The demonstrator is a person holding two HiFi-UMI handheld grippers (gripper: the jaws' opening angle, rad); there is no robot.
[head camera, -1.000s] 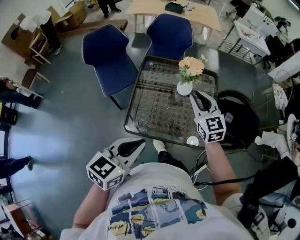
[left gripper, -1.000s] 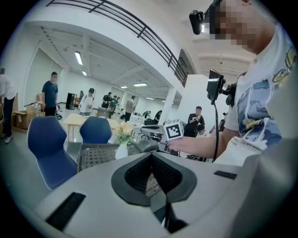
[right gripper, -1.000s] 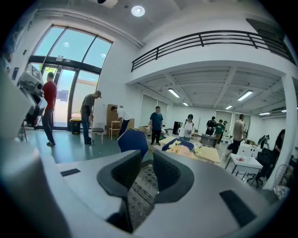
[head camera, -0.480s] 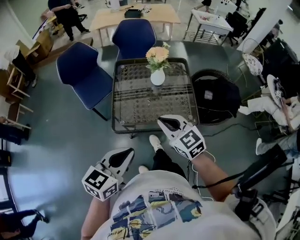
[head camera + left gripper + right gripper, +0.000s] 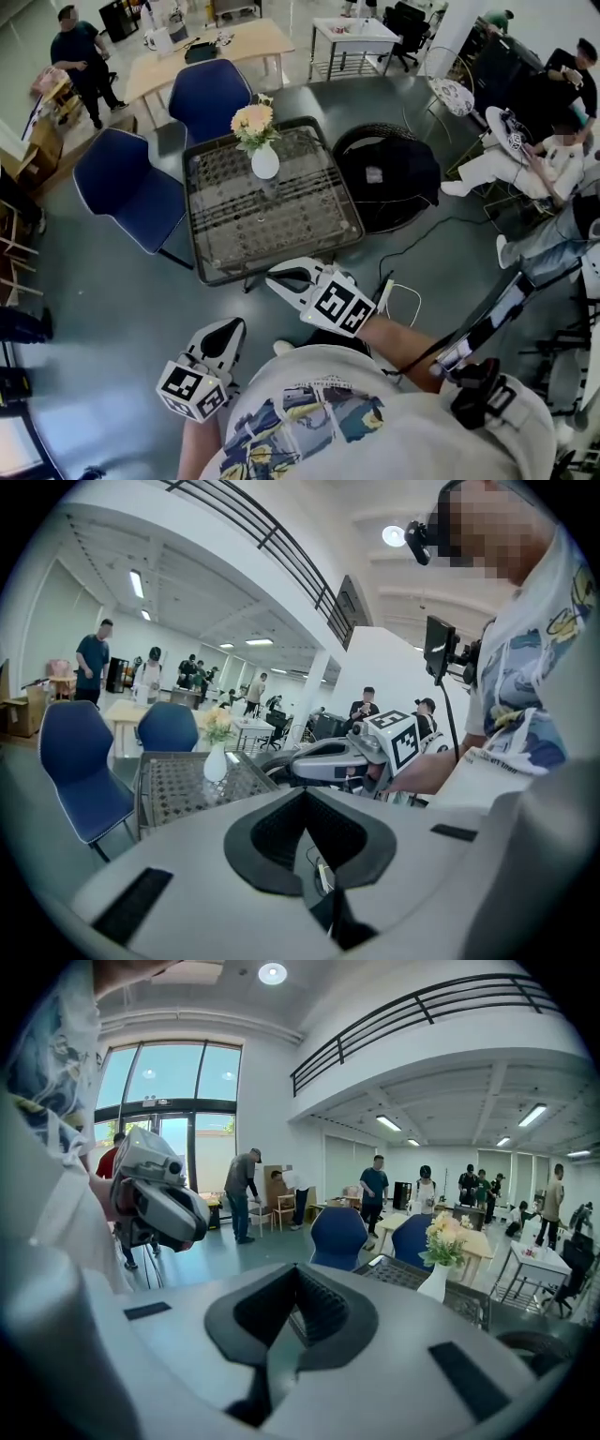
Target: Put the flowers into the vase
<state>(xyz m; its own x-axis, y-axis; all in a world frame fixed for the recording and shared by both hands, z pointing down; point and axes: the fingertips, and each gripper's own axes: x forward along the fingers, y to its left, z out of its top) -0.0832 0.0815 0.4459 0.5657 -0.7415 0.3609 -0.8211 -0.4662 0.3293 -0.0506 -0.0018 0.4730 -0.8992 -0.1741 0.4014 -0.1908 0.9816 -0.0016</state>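
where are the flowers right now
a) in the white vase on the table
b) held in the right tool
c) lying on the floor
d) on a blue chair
a: the flowers stand in the white vase on the glass table.

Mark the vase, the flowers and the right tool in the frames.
vase (image 5: pixel 265 163): head view, middle of its white body.
flowers (image 5: pixel 253 118): head view, the peach blooms above the vase.
right tool (image 5: pixel 275 276): head view, tip of its closed jaws.
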